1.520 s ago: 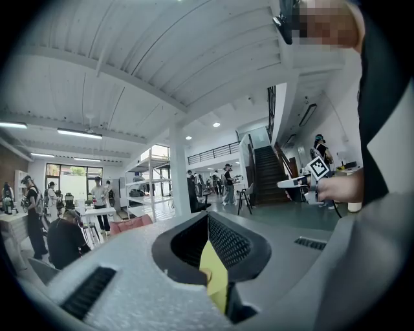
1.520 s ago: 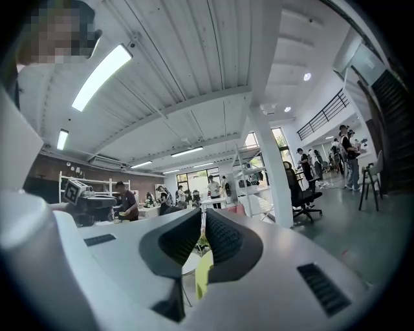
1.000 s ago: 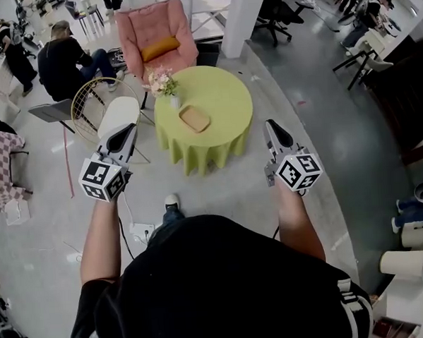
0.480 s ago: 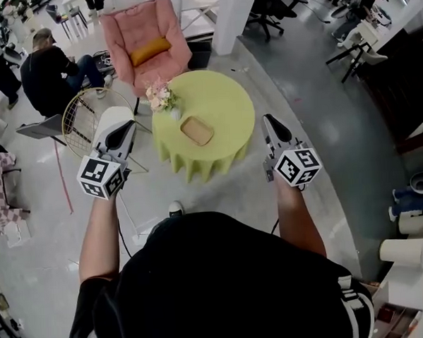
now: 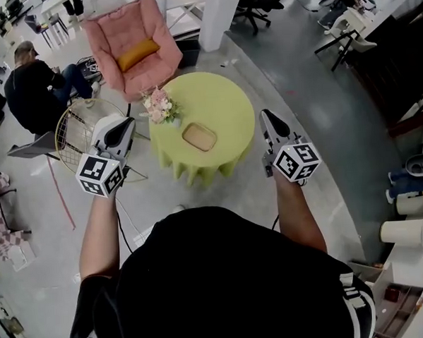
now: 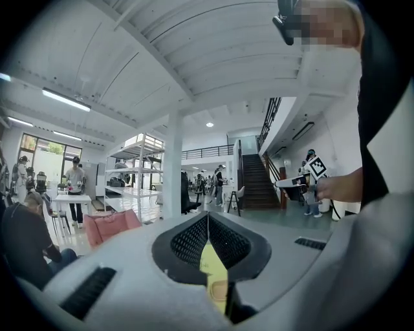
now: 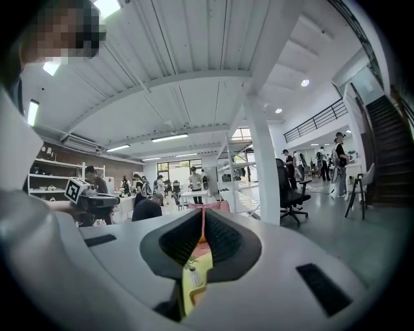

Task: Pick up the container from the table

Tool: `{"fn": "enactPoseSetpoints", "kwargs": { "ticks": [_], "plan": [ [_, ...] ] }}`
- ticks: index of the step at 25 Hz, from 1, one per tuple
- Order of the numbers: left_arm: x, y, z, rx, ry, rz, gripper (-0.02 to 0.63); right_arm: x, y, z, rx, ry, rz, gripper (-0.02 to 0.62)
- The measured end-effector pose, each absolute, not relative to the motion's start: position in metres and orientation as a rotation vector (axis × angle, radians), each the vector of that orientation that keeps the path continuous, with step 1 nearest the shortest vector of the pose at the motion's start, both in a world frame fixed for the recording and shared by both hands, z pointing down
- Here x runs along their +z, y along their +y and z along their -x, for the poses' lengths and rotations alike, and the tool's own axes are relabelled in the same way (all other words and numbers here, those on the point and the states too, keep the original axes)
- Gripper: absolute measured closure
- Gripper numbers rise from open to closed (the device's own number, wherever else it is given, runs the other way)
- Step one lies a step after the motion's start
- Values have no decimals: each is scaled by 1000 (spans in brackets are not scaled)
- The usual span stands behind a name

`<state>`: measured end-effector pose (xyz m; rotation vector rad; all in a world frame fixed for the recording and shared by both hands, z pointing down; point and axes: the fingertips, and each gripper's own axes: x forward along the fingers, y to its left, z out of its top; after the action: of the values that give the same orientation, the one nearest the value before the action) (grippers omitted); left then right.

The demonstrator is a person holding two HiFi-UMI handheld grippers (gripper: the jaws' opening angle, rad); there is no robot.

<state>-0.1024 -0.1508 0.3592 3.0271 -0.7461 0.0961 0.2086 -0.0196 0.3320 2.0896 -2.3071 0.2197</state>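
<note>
- Holding both claws short of the table (image 5: 225,100), touching nothing.
- My left gripper (image 5: 121,125) has its jaws together, empty.
- My right gripper (image 5: 267,116) has just been closing; its jaws meet with nothing between them.
- The container (image 5: 199,136) lies near the table's near edge, with flowers (image 5: 158,104) at the left edge.

place: open-plan workspace hall | cues: office chair (image 7: 292,189), shelving racks (image 6: 129,181), staircase (image 6: 260,181), seated person (image 5: 30,89)
</note>
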Motion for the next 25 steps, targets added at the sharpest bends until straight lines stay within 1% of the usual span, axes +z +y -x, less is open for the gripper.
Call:
{"fn": "enactPoseSetpoints", "kwargs": {
  "ticks": [13, 25],
  "plan": [
    [367, -201, 119, 85, -673, -3011, 588, 333, -71, -185, 227, -2267, -2119, 580],
    [375, -202, 124, 77, -640, -2997, 588, 339, -74, -173, 244, -2250, -2108, 580]
  ]
}}
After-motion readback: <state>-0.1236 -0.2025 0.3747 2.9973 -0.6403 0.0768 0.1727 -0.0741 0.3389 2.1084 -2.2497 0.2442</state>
